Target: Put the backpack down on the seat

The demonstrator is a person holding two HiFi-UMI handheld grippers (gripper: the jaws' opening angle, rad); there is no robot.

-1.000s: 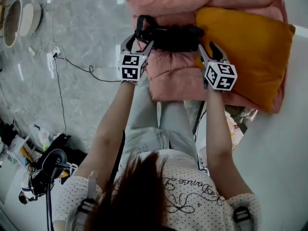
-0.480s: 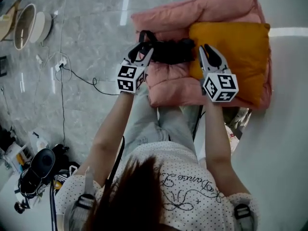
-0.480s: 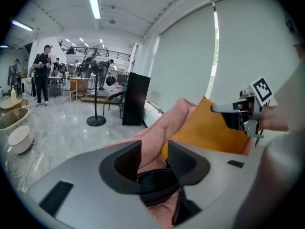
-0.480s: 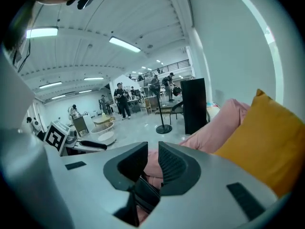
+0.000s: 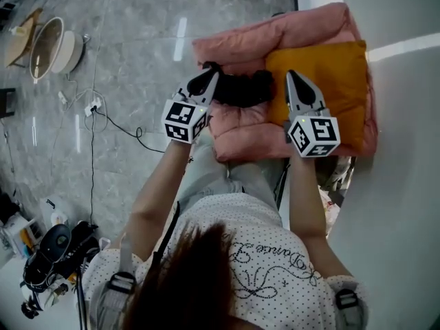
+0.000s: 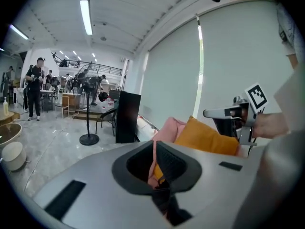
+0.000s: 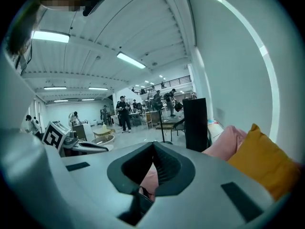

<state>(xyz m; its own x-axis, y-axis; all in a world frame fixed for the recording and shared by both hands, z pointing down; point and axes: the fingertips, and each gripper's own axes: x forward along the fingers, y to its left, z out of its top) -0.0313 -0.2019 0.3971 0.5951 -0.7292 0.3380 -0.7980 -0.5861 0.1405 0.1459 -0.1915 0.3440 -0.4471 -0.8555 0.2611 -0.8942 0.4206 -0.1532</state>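
The black backpack [image 5: 239,88] lies on the pink padded seat [image 5: 240,126], its right end against an orange pillow [image 5: 337,95]. My left gripper [image 5: 210,76] sits at the backpack's left end by a strap. Its jaws are closing and stand almost together, and in the left gripper view [image 6: 155,143] only pink and orange fabric shows through the slit, nothing between them. My right gripper [image 5: 294,76] hovers over the pillow's left edge, just right of the backpack. It is shut and empty in the right gripper view [image 7: 153,144].
Grey marble floor lies left of the seat, with round basins [image 5: 48,43], a power strip and cable [image 5: 93,108] and dark gear [image 5: 55,249]. A white surface [image 5: 399,184] runs along the right. Beyond the seat stand a fan stand [image 6: 89,137], a black cabinet [image 6: 127,116] and distant people.
Both grippers went from wide open to jaws together. They drew back slightly from the backpack, which stays lying on the seat.
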